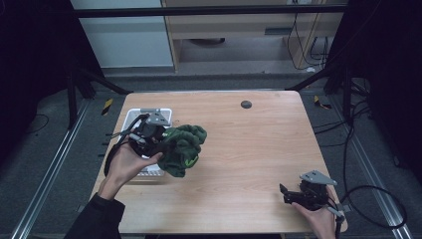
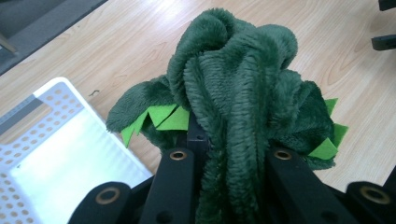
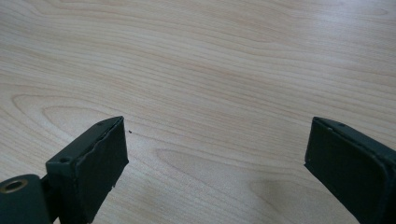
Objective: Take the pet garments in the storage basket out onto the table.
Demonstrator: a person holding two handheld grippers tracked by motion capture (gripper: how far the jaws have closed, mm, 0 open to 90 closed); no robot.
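Left gripper (image 1: 160, 142) holding a green plush toy (image 1: 185, 148) beside a white perforated basket (image 1: 130, 119).

The basket's visible interior appears bare. The toy hangs over the desk (image 1: 249, 149) just beside the basket, the left fingers clamped on its fabric. The right gripper (image 1: 288, 193) rests low near the desk's right front corner, fingers wide apart.

Nothing here carries lettering I can read: no label, brand, number or sign on the green plush toy (image 1: 184, 148) or on the white basket (image 1: 133, 117) beside it.
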